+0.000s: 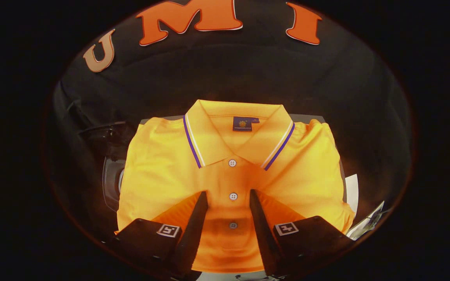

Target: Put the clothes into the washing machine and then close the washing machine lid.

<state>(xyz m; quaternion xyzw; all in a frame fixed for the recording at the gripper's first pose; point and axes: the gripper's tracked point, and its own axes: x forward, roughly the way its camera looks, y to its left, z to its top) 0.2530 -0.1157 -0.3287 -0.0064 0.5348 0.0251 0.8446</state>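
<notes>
The hand-held gripper (229,199) sits at the bottom centre of the frame with its two dark fingers (197,218) spread apart, pinching nothing. Each finger carries a small square black-and-white marker (169,230) on its block near the base. Between the fingers shows the button placket of a folded orange polo shirt (162,171), and the fingertips lie over the shirt's lower front; whether they touch the cloth cannot be told.

The shirt fills the middle of the frame, lying flat and face up with its collar (209,136) toward the top. The collar is edged with purple and white stripes, and a dark blue label (242,123) sits inside the neck. Three white buttons (233,196) run down the centre line, the lowest one between the fingers.

The shirt rests on a grey desk (311,118), whose edge shows just behind the shoulders at the upper right of the garment.

At the left of the frame, beside the shirt's sleeve, a rounded grey and dark object (111,179) is partly hidden; what it is cannot be made out. At the lower right, white papers (365,224) show past the shirt's edge.
</notes>
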